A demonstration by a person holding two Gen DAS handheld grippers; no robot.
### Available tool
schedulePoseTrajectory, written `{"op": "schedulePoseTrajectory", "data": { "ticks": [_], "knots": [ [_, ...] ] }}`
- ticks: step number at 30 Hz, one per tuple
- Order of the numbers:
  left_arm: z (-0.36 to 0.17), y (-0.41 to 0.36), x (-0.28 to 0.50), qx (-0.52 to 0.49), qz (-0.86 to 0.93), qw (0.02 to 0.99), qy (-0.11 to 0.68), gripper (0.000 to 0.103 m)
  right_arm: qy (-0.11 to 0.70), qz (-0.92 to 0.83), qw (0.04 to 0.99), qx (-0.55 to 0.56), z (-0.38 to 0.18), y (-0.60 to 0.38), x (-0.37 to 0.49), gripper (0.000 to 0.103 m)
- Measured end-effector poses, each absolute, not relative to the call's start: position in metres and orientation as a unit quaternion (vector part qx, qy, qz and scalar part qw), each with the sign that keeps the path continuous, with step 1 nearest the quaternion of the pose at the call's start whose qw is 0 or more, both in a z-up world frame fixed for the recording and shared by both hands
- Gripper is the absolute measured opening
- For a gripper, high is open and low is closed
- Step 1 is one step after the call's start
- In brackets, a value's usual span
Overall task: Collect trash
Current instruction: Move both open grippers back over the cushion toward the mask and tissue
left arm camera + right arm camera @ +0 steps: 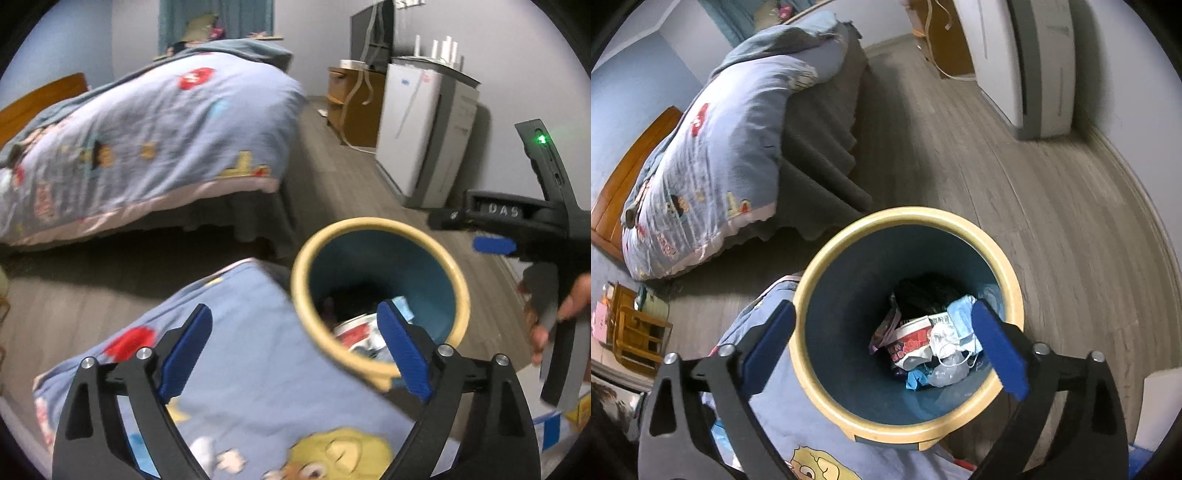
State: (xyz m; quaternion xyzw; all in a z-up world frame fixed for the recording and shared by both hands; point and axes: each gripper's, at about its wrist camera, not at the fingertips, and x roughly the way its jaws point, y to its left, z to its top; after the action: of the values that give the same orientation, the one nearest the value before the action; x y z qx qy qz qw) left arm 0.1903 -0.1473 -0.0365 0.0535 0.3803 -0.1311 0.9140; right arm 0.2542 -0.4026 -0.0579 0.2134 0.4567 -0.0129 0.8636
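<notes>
A round bin [827,317] with a cream rim and blue inside stands on the floor against a blue cartoon quilt. It holds trash [923,339]: a red-and-white cup, a blue face mask, crumpled plastic and a black bag. My right gripper [886,332] is open and empty, right above the bin's mouth. My left gripper [295,343] is open and empty, over the quilt [240,354] and the bin's near rim [306,306]. The right gripper [495,243] shows at the right in the left wrist view, held by a hand.
A bed [147,140] with a blue cartoon cover lies to the left and behind. A white appliance [417,129] and a wooden cabinet [351,107] stand by the far wall. Grey wood floor [1052,221] lies around the bin. A wooden rack [635,332] sits at the left.
</notes>
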Motion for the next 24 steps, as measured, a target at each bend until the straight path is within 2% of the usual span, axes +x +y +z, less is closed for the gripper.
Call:
{"op": "schedulePoseTrajectory", "data": {
  "ticks": [11,18,24],
  "knots": [
    [-0.004,-0.026,0.12,0.032,-0.036,0.924,0.38,0.093,0.45,0.035,0.878,0.159,-0.032,-0.333,0.236,0.097],
    [-0.015,0.028,0.073,-0.013,-0.005,0.919,0.394,0.094,0.457,0.08,0.878,0.122,-0.022,-0.267,0.208,0.097],
    [-0.033,0.061,0.058,-0.007,0.024,0.912,0.41,0.094,0.482,0.108,0.863,0.105,-0.034,-0.21,0.182,0.097]
  ]
}}
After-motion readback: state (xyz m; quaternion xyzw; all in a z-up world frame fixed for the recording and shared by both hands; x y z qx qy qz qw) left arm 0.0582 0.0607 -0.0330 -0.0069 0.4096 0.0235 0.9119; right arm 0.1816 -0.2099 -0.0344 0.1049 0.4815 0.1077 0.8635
